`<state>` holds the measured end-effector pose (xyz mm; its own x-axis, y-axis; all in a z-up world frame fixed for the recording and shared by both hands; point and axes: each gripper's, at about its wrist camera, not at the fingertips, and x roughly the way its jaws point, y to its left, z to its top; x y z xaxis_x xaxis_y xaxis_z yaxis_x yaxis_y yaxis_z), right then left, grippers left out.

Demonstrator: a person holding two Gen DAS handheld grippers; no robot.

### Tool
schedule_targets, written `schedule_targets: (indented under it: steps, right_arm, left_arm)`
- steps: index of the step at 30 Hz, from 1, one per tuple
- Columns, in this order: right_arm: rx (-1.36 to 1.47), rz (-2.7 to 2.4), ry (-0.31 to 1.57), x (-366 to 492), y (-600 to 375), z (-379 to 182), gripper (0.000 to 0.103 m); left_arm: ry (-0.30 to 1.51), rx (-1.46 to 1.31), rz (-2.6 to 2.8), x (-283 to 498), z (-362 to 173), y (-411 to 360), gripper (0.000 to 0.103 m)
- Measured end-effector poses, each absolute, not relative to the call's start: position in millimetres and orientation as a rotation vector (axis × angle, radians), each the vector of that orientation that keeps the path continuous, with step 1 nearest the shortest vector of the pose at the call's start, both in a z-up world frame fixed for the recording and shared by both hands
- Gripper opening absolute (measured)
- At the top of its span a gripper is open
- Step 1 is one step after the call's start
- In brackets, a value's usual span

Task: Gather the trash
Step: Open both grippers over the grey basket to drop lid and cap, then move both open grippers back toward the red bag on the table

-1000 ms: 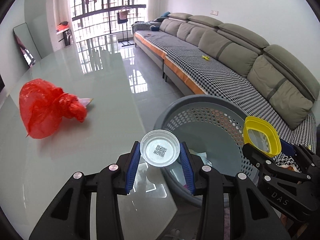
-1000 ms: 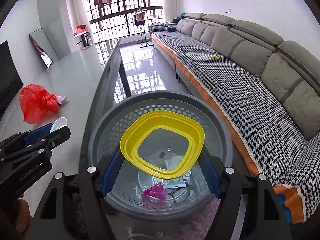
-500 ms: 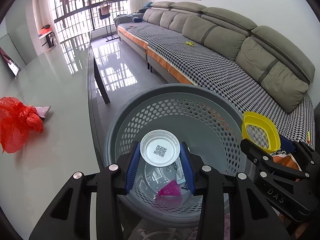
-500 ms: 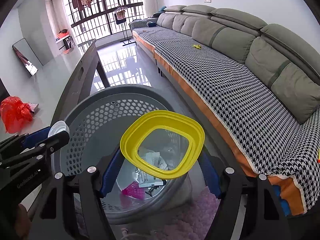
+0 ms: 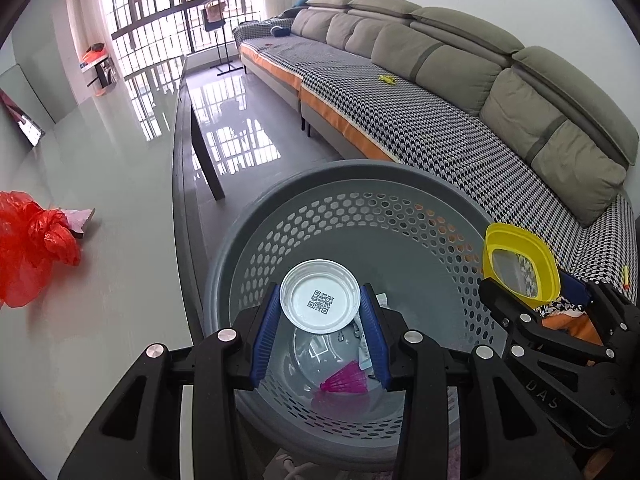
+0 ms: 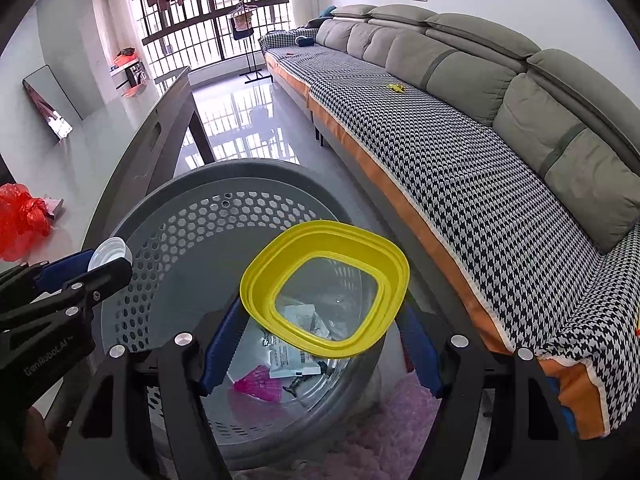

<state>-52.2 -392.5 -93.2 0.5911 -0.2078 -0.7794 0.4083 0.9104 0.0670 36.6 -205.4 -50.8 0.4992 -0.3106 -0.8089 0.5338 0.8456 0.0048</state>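
A grey perforated basket stands on the floor beside the glass table. My left gripper is shut on a small white round lid with a QR code and holds it over the basket's opening. My right gripper is shut on a yellow-rimmed clear lid, also above the basket, toward its right side. The other hand's load shows in each view: the yellow lid and the white lid. Paper scraps and a pink fan-shaped piece lie in the basket.
A crumpled red plastic bag lies on the glass table at the left, next to a small pink packet. A long grey sofa with a houndstooth cover runs along the right. A pink rug lies beneath the basket.
Both grippers moved right and down from over the table edge to above the basket, still gripping their lids. The red bag slid toward the left edge of both views.
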Motion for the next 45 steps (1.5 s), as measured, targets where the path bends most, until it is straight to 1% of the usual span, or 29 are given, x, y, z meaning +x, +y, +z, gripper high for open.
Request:
schedule_targets:
  steps: [13,15,17,19,45]
  right_arm:
    - [0.232,-0.352,0.852,-50,-390,-89,0.071]
    - [0.228,-0.346,0.846,-50,-389,-87,0.071]
    - [0.227,-0.338,0.841,-49,-388,-85,0.072]
    - [0.224,-0.334,0.845,-49,-388,-85,0.072]
    - [0.217,-0.307,0.828,-50,-376,-72,0.072]
  left_arm:
    - [0.931,0.243,-0.495,39,-55,-205,0.041]
    - [0.926,0.24,-0.491,39,-54,-204,0.049]
    - [0.915,0.237,-0.487,38,-51,-204,0.06]
    - [0.908,0.237,-0.48,39,-49,-203,0.064]
    - [0.875,0.188,-0.434,38,-30,-175,0.068]
